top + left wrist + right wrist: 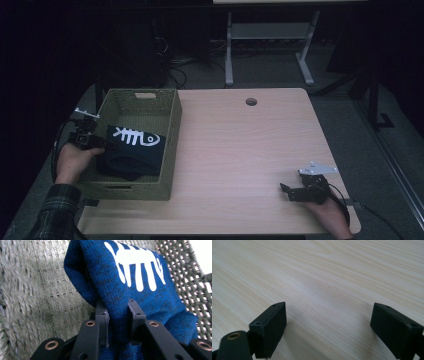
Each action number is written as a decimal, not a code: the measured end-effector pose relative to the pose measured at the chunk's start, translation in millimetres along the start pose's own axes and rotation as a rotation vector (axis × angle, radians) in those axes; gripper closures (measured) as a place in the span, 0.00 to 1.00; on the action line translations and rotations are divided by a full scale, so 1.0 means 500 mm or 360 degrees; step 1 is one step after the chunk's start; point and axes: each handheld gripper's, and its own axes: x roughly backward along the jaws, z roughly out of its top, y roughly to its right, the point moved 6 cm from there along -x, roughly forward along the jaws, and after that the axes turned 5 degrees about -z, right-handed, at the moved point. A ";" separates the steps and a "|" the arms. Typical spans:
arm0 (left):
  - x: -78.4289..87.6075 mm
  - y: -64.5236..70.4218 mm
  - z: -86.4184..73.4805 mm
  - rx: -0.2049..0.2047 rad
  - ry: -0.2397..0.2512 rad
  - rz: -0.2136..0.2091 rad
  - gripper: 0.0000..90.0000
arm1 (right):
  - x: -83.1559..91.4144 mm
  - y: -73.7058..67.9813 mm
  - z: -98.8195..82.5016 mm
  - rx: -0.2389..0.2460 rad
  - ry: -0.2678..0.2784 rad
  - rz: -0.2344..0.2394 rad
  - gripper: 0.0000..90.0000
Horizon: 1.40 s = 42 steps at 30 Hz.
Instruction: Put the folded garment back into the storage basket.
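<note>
A dark blue knitted cloth (132, 150) with a white fish-bone print lies inside the green woven basket (171, 140) at the table's left edge. My left gripper (102, 143) reaches over the basket's left wall and is shut on a fold of the cloth. In the left gripper view the blue cloth (140, 277) fills the narrow gap between the two pads of my left gripper (117, 306), with the basket's weave (37, 290) behind it. My right gripper (286, 190) rests near the table's front right corner. It stands open over bare wood, nothing between its jaws (329, 322).
The light wooden table (240, 145) has a round cable hole (251, 101) near its far edge. A desk frame (270, 45) and cables stand on the dark floor beyond. A plaid sleeve (55, 210) enters at the bottom left.
</note>
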 end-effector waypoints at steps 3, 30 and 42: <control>-0.006 -0.006 -0.003 0.0014 -0.0005 0.0025 0.77 | 0.000 0.000 0.000 0.0000 0.0000 0.0000 0.14; 0.055 0.028 0.019 -0.0021 0.0195 0.0062 0.47 | 0.000 0.000 0.000 0.0000 0.0000 0.0000 0.14; 0.065 0.109 0.039 -0.0170 0.0367 0.0041 0.22 | 0.000 0.000 0.000 0.0000 0.0000 0.0000 0.14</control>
